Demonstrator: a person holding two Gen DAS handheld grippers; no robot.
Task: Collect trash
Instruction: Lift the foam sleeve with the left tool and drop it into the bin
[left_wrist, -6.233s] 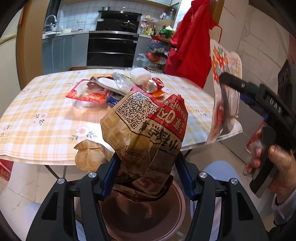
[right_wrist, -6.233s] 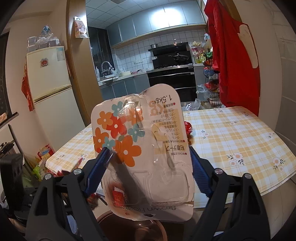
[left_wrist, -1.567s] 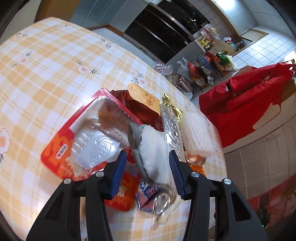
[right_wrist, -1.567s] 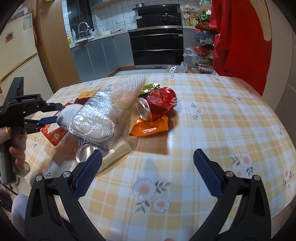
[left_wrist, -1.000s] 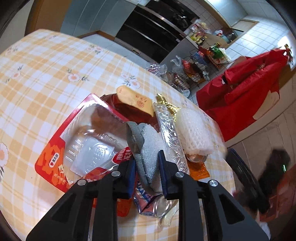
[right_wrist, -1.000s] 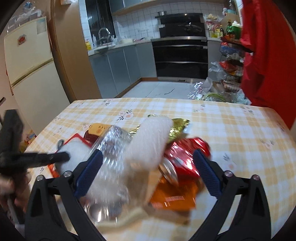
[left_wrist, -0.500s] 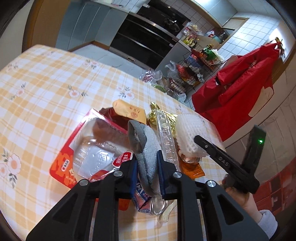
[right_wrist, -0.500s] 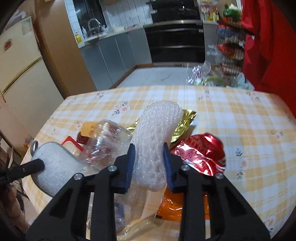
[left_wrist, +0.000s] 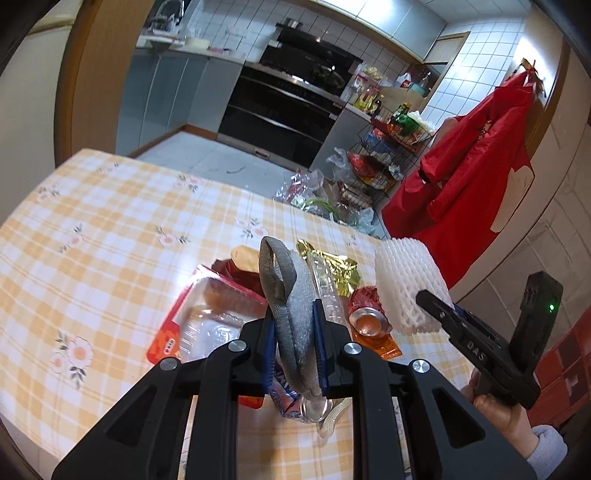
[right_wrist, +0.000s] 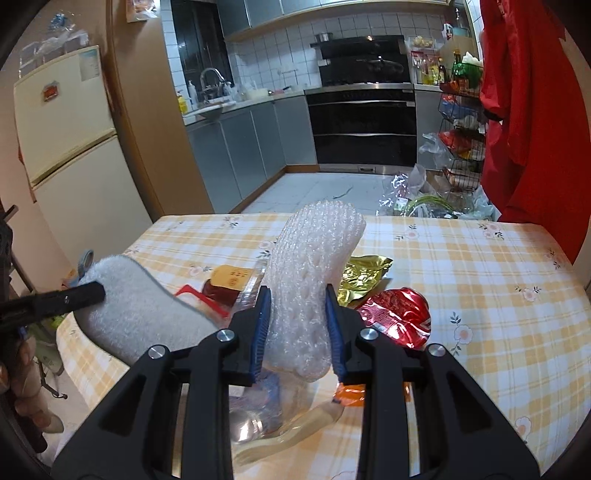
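My left gripper (left_wrist: 293, 350) is shut on a grey and white sponge pad (left_wrist: 291, 306) and holds it above the trash pile; the pad also shows in the right wrist view (right_wrist: 136, 310). My right gripper (right_wrist: 297, 334) is shut on a white foam fruit net (right_wrist: 314, 280), lifted off the table; the net also shows in the left wrist view (left_wrist: 408, 286). Below lie a crushed red can (right_wrist: 397, 315), a gold wrapper (right_wrist: 364, 275), a red plastic tray (left_wrist: 205, 321), a clear bottle (left_wrist: 327, 291) and an orange wrapper (left_wrist: 380, 345).
The table has a yellow checked cloth (left_wrist: 110, 236). A red garment (left_wrist: 472, 177) hangs at the right. A wire rack and bags (right_wrist: 454, 173) stand on the kitchen floor beyond the table. A fridge (right_wrist: 70, 155) is at the left.
Both grippers closed on their items and lifted them: the left raised the sponge pad, the right raised the foam net off the pile. Both cameras tilted up toward the kitchen.
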